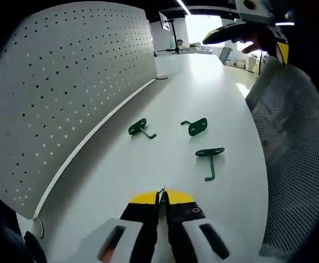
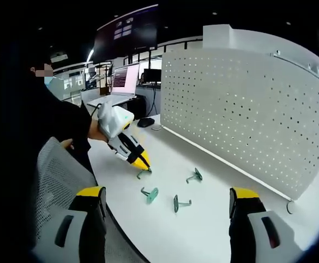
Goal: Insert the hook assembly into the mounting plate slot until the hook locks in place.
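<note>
On the white table (image 1: 203, 87), three green hooks are lying loose, well apart from each other. In the left gripper view, one hook (image 1: 140, 129) is sitting closest to the white board with holes (image 1: 66, 93), another hook (image 1: 196, 126) is lying just past the middle, and a third hook (image 1: 210, 159) is lying nearest the mesh chair (image 1: 296, 164). The board with holes is standing up along the far edge of the table, and no hook is hanging on it.

The left gripper (image 1: 161, 198) is pointing along the table with its yellow tips pressed together, and something thin and green is poking out between them. In the right gripper view, the left gripper (image 2: 143, 164) is reaching down to the table, and a fourth hook (image 2: 143, 173) is sitting right at its tip. Three more hooks are lying nearby on the table (image 2: 203, 230).

The right gripper (image 2: 167, 200) is being held above the table with its jaws spread wide, and nothing is between them. A person's hand (image 2: 96, 131) is holding the left gripper.
</note>
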Tool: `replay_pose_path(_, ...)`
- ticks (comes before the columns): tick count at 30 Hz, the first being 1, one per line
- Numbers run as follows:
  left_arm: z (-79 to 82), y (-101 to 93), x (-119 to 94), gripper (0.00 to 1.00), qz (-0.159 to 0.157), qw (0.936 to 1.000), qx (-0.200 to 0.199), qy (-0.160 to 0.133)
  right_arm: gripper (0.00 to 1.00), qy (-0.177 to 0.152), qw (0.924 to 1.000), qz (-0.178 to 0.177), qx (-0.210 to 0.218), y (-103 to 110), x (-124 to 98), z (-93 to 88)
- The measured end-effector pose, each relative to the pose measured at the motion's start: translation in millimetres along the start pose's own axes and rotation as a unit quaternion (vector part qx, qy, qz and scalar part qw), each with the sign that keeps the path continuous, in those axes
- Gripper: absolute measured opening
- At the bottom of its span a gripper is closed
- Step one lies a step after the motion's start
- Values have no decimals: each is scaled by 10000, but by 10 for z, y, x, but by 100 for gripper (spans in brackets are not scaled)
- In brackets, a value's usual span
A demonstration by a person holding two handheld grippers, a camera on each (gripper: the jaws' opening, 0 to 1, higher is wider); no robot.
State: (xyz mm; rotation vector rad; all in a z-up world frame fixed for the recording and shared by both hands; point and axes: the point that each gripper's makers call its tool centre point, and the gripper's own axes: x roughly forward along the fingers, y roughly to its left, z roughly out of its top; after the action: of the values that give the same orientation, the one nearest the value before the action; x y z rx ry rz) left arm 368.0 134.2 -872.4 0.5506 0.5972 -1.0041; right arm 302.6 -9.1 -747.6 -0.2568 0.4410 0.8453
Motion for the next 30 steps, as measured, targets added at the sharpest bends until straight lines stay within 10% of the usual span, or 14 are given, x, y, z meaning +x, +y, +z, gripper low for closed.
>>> replay_pose_path(18,-11,-16,42,2,22,9999,12,113,90,-20,10000,26,-68,1,-21,45)
replay_pose_path(30,164,78,-196,1,327,9987,-265,-303,90,-69,9995,144,-266,109,9,175)
